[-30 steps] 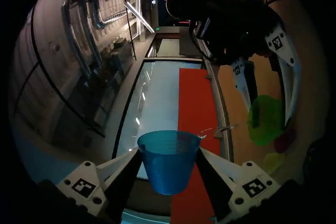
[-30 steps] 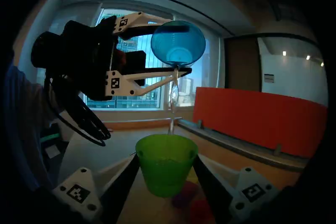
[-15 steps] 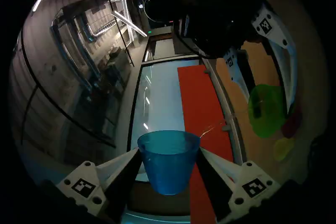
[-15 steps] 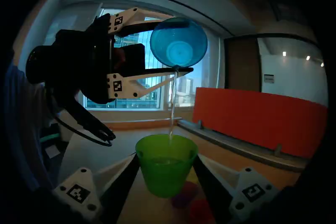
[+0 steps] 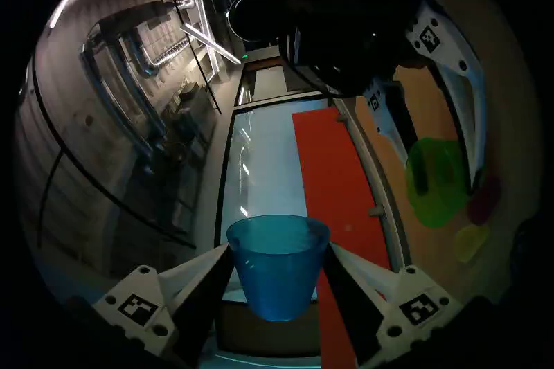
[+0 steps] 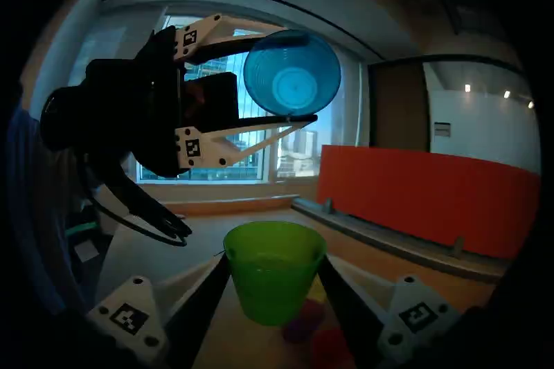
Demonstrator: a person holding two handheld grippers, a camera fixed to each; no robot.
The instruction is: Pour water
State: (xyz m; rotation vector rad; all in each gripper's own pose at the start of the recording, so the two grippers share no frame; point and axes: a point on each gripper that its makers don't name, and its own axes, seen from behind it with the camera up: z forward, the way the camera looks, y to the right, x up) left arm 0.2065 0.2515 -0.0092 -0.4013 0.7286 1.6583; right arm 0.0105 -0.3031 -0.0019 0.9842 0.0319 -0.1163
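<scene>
blue cup [image 6: 291,73], pinched in left gripper [image 5: 278,258] fingers, hangs tipped above seemingly part-full green cup [image 6: 275,279] pinched in right gripper [image 6: 275,265] fingers.

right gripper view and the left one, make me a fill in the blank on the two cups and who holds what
The left gripper is shut on the blue cup, which hangs ____ the green cup. The right gripper is shut on the ____ cup. The blue cup is tipped on its ____. No ____ runs between the cups.
Missing words: above, green, side, water.
</scene>
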